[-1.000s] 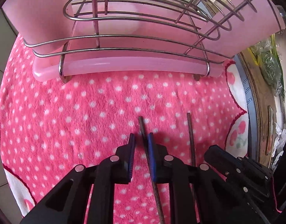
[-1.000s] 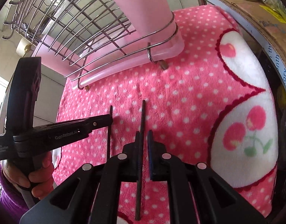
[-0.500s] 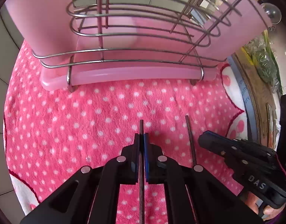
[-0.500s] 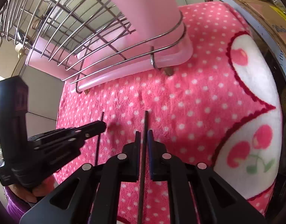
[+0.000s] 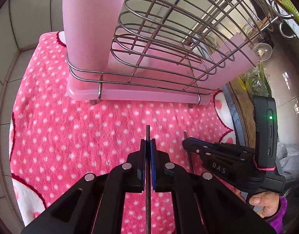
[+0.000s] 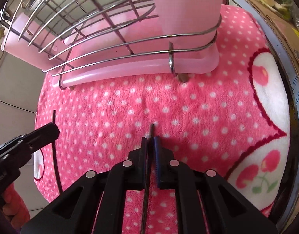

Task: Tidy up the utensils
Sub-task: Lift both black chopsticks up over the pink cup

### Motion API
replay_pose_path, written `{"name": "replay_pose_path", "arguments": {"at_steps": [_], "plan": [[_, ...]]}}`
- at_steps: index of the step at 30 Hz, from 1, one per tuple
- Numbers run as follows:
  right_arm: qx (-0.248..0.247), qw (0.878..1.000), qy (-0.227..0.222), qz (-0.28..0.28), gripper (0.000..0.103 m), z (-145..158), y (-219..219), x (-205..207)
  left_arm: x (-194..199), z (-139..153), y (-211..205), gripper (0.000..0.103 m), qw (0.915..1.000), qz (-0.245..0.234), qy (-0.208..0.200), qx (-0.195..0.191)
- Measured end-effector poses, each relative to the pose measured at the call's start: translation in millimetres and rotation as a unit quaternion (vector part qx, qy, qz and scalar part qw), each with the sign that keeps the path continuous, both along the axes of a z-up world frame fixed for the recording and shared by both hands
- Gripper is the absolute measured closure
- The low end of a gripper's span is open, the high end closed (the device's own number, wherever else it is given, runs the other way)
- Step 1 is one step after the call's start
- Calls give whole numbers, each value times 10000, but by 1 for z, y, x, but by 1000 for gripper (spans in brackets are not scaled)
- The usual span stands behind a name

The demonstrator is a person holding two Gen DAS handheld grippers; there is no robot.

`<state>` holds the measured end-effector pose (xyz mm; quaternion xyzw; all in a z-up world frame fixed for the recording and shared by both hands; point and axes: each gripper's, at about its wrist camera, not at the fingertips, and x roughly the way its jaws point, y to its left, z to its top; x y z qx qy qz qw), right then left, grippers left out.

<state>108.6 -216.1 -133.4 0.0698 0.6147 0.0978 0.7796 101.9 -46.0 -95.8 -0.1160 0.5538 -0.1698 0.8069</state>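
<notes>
Since 1 s ago, both your grippers have come up off the towel w/ a chopstick each, and the rack now sits closer and larger in both views.

Left gripper point(image 5: 147, 146): pads pinched tight on the left chopstick point(image 5: 148, 185), which runs straight along the fingers, tip poking just past them toward the rack. Right gripper point(image 6: 150, 144): pads likewise clamped on the right chopstick point(image 6: 147, 175), tip sticking out a little ahead. From the left cam you see the right gripper off to the right side, w/ your right hand point(image 5: 266, 202) around its handle and a green light on the body. From the right cam the left gripper shows at the left edge, its stick crossing behind its nose.

Around: pink polka-dot towel point(image 5: 71, 132) covers the surface below; white patches w/ cherry print at its right edge in the right cam. Wire rack point(image 5: 169, 44) on a pink drip tray point(image 5: 129, 95) stands directly ahead of both tools, on the towel. Pink plastic holder point(image 5: 90, 23) stands upright in the rack's left end per the left cam; in the right cam a pink holder point(image 6: 188, 5) is at the rack's right end. The curved wire loops of the rack are between the stick tips and the rack interior. Suction cup point(image 5: 263, 50) hangs at the rack's far right. Tiled wall behind; cardboard edge and bagged greens off to the right.

Pose: both grippers side by side, pointing fwd and down toward the rack's front edge, near each other but apart.
</notes>
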Motion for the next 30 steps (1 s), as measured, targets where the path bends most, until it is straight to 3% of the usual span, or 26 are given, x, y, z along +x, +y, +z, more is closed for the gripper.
{"name": "replay_pose_path", "arguments": {"at_steps": [6, 11, 19, 30], "plan": [[-124, 9995, -285, -7, 97, -4, 14, -1, -9, 4, 22, 99, 9999, 64, -34, -89], [435, 9970, -604, -229, 98, 1, 4, -14, -18, 18, 44, 99, 9993, 237, -252, -119], [882, 9802, -1763, -199, 98, 53, -6, -54, -42, 53, 67, 99, 9924, 567, -1091, -79], [1041, 9469, -3024, -319, 98, 133, -30, -83, -66, 121, 86, 99, 9698, 940, -2239, -240]]}}
